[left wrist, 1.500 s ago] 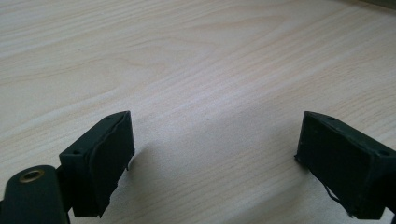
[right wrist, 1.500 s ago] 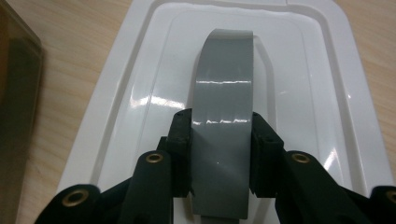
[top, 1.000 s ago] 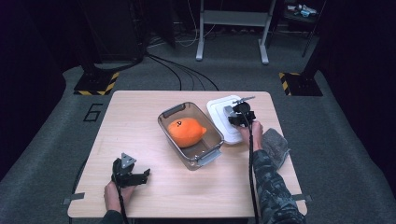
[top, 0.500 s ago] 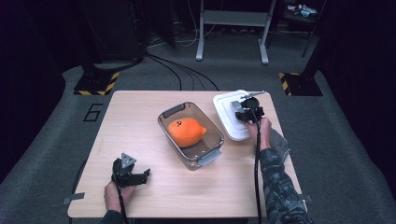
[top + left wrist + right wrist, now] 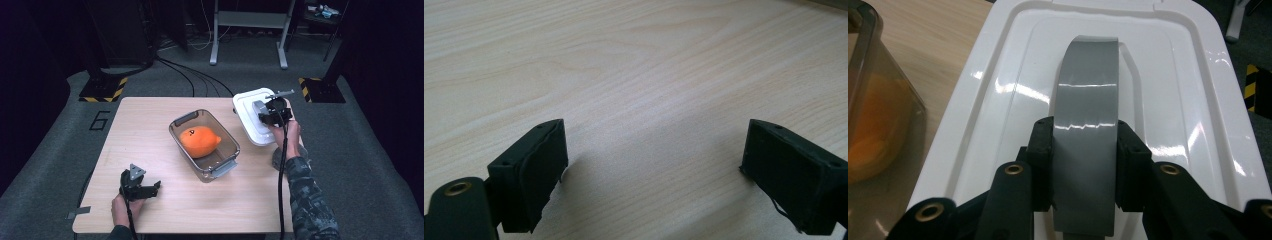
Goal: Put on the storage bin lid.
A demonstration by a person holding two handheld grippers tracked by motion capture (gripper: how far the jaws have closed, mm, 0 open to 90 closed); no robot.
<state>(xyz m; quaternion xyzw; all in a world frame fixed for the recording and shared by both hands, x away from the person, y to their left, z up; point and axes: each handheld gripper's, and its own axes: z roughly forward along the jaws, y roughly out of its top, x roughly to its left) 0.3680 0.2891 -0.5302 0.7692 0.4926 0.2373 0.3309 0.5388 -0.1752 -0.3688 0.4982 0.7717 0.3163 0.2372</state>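
We grip the white lid (image 5: 1168, 100) by its grey handle (image 5: 1087, 130) with our right gripper (image 5: 1085, 165); our left gripper (image 5: 651, 175) rests with fingers spread apart on the surface (image 5: 634, 60)

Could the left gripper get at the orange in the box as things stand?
Probably yes: the left gripper is open and holds nothing, the box has no lid on, and bare table lies between it and the orange.
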